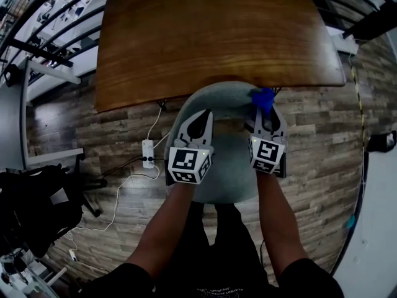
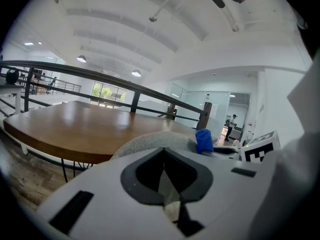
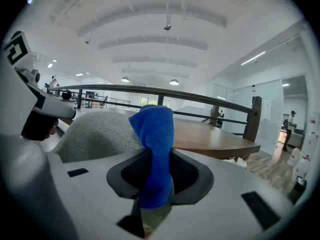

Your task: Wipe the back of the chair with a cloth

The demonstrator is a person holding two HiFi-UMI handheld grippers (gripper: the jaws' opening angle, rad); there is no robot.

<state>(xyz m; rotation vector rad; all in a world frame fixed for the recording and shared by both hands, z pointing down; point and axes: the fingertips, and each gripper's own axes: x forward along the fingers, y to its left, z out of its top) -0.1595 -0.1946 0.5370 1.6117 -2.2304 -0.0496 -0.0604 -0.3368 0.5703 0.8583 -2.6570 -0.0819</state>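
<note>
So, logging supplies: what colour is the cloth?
Blue cloth; clearest in the right gripper view.

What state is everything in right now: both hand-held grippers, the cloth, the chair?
left hand-held gripper: shut, nothing between its jaws.
right hand-held gripper: shut on the blue cloth.
blue cloth: bunched, sticking up past the jaws.
chair: upright, back next to the table edge.

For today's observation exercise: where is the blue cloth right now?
The blue cloth is pinched in the right gripper, right of centre in the head view, at the top of the grey chair back by the near edge of the wooden table.
</note>
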